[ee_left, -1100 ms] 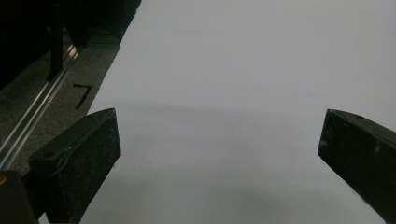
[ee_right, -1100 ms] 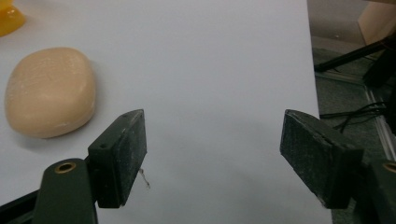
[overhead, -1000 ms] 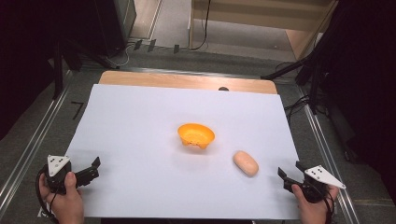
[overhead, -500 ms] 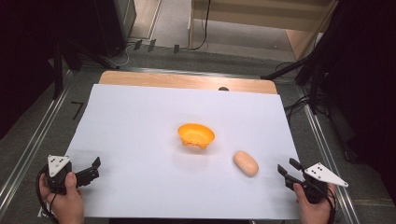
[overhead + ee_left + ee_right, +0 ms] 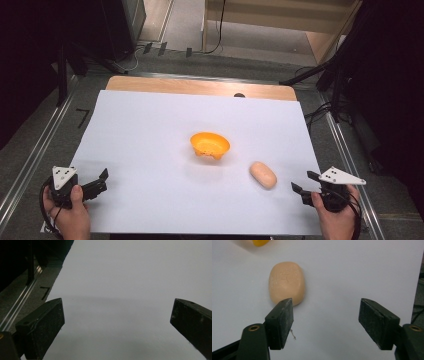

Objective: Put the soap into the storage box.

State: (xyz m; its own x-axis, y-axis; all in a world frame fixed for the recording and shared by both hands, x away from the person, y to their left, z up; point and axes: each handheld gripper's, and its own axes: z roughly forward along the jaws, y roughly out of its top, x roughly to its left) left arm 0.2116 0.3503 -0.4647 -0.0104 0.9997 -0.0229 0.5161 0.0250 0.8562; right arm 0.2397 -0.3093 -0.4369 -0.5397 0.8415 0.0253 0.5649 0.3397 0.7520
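White sheet (image 5: 150, 135) covering most of the table, a strip of bare wood (image 5: 200, 86) along the far edge. Orange bowl (image 5: 210, 145) near the sheet's middle, wide bare sheet on every side. Tan soap (image 5: 263, 174) lying flat toward the near right corner, apart from the bowl. Right gripper (image 5: 305, 186) at the near right edge, just short of the soap, jaws spread after opening just now, nothing between them; in the right gripper view, soap (image 5: 286, 283) just beyond the left jaw, clear sheet ahead of the gap. Left gripper (image 5: 100, 181) at the near left corner, jaws spread wide over bare sheet, dark floor past the left edge.
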